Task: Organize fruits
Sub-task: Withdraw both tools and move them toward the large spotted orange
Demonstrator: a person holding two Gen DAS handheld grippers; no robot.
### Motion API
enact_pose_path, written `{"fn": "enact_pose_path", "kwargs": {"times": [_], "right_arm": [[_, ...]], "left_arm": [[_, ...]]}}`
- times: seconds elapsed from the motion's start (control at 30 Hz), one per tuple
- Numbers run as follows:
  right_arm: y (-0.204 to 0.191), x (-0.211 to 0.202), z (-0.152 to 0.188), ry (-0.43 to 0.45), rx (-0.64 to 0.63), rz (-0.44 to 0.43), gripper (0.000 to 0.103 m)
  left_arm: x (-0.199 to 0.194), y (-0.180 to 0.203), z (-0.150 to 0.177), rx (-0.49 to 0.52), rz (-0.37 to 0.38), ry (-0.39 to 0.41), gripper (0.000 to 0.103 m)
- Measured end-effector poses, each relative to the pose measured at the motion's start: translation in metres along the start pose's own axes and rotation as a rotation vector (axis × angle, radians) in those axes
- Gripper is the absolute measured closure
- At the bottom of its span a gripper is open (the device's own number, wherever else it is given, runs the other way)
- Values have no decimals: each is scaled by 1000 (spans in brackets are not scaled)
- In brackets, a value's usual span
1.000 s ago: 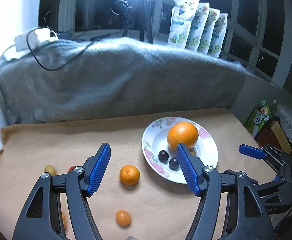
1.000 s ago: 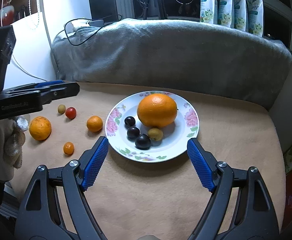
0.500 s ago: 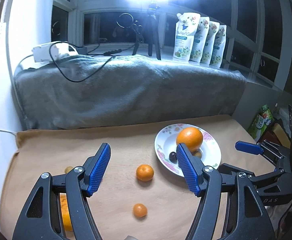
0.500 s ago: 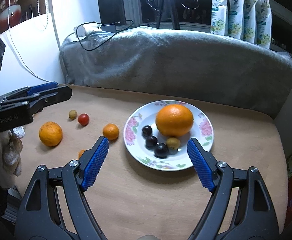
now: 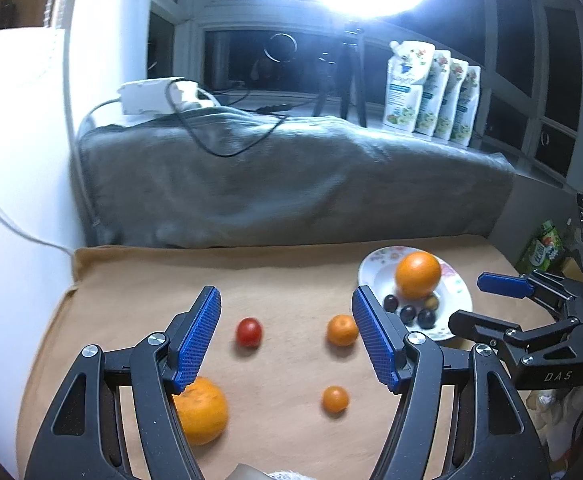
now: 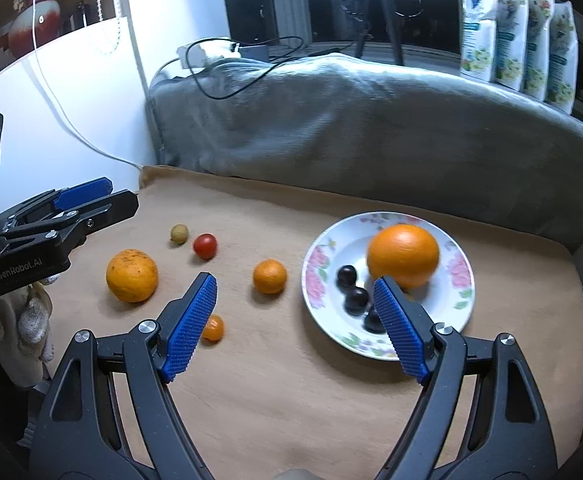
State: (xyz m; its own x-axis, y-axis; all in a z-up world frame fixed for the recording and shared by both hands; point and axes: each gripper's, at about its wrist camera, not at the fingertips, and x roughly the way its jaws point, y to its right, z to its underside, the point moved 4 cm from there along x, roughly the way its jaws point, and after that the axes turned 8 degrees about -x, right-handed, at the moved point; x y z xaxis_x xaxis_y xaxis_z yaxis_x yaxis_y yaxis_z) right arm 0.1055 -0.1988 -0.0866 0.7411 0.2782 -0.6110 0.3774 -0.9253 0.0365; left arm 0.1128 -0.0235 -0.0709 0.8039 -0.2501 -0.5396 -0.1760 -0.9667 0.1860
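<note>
A flowered white plate [image 6: 461, 312] holds a big orange [image 6: 403, 255] and several dark plums [image 6: 347, 276]; the plate also shows in the left wrist view [image 5: 461, 294]. On the tan mat lie an orange [image 6: 132, 275], a mandarin [image 6: 269, 276], a small kumquat [image 6: 213, 328], a red tomato [image 6: 205, 245] and a greenish small fruit [image 6: 179, 234]. My left gripper [image 5: 285, 338] is open and empty above the tomato [image 5: 249, 332] and mandarin [image 5: 342, 330]. My right gripper [image 6: 293, 326] is open and empty, between mandarin and plate.
A grey blanket [image 6: 371, 120] is heaped along the back of the mat. Behind it are cables, a tripod [image 5: 347, 76], a bright lamp and several pouches [image 6: 515, 32]. A white wall stands at the left. Packages lie beyond the mat's right edge [image 5: 539, 248].
Both grippers have pulled back and swung left. The plate now sits farther right in both views and the loose fruits on the mat have come into view.
</note>
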Motion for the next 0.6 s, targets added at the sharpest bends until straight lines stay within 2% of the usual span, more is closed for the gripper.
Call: {"fn": "enact_pose_path", "kwargs": {"times": [0.37, 0.6], "right_arm": [[-26, 13, -14, 0, -14, -62, 20], [-25, 20, -19, -14, 25, -112, 20]], "left_arm": [[-15, -49, 10, -51, -67, 8, 35], [-28, -104, 36, -131, -152, -28, 35]]}}
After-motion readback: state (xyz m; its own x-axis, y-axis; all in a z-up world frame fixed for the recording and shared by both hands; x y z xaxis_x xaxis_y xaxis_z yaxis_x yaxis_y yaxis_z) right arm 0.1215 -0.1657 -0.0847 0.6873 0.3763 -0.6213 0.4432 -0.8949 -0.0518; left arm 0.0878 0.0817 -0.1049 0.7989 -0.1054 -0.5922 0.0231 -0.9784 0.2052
